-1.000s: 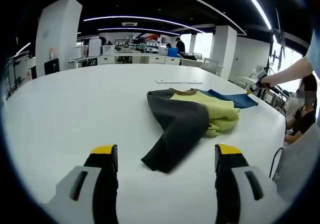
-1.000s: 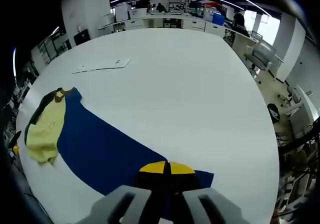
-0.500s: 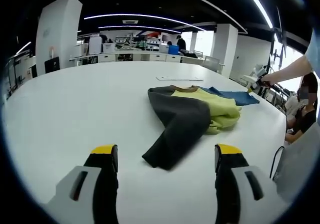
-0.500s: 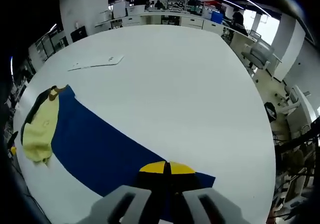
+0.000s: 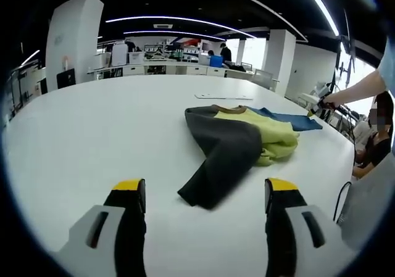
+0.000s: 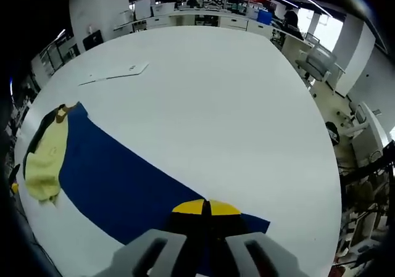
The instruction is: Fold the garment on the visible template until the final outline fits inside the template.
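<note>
A garment with a dark grey half (image 5: 225, 150) and a yellow-green half (image 5: 271, 132) lies crumpled on the white table (image 5: 92, 129). It rests on one end of a long blue template sheet (image 5: 296, 121). My left gripper (image 5: 205, 187) is open, just short of the grey sleeve end, with nothing between its jaws. My right gripper (image 6: 205, 208) is shut on the near edge of the blue template sheet (image 6: 117, 178), far from the garment (image 6: 43, 160). A hand holds that right gripper (image 5: 315, 101) beyond the table edge.
A flat white paper (image 6: 114, 73) lies on the table (image 6: 216, 92) past the garment. A seated person (image 5: 373, 135) is by the table's edge. Office chairs (image 6: 318, 61) and desks stand farther off.
Both views have drifted a little with the hands. The right gripper keeps its hold on the blue sheet; the garment lies as before.
</note>
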The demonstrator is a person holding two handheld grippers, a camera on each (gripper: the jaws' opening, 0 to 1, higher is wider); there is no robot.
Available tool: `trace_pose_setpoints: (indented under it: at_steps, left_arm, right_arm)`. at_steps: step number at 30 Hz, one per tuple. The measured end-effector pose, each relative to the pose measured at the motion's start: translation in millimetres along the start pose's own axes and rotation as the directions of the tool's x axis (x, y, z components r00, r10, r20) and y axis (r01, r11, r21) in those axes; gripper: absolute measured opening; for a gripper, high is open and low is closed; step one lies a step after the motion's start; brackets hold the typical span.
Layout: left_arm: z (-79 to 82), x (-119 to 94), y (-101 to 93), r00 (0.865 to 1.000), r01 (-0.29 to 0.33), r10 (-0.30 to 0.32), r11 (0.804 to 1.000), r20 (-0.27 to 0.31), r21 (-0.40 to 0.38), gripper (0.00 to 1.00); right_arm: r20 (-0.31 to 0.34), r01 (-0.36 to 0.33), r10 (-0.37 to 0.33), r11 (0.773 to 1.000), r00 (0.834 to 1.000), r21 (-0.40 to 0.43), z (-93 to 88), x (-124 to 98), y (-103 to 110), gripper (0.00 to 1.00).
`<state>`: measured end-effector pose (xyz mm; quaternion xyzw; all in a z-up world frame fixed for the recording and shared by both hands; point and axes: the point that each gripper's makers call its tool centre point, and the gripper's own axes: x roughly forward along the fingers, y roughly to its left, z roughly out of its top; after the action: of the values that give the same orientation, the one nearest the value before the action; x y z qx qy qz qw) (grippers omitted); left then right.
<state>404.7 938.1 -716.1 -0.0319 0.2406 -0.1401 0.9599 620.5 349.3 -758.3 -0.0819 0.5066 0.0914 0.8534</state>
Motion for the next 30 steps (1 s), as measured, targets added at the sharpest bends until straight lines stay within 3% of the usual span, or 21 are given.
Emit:
trace_pose_setpoints:
  at_steps: [4,11,18,26,30]
  left_arm:
    - [4.2,-1.2,1.3,1.0,-0.002,0.002,1.0,0.019,-0.013,0.76]
    - [7.5,-1.0,-1.6,1.0,0.005,-0.004,1.0,0.029,-0.009,0.76]
    - [12.0,-1.8,-5.5,0.999,0.016,-0.016,1.0,0.044,-0.006,0.76]
    - [12.4,-1.5,-11.8,0.998,0.037,-0.037,0.999,0.04,0.013,0.76]
    - [15.6,-1.1,-15.9,0.997,0.051,-0.052,0.998,0.051,0.022,0.76]
  right_arm:
    - [0.012,0.008,-0.008,1.0,1.0,0.013,-2.1,-3.6,1.3,0.0]
    - [0.035,0.015,-0.015,1.0,0.999,-0.014,-6.0,-17.2,4.0,0.37]
    - [0.069,0.021,-0.019,0.999,0.997,-0.026,-6.3,-32.2,3.2,0.54]
    - [0.127,-0.012,0.021,0.997,0.992,-0.072,-3.7,-46.9,22.1,0.84]
    - [0.172,-0.024,0.04,0.995,0.984,-0.092,0.7,-62.1,28.8,0.91]
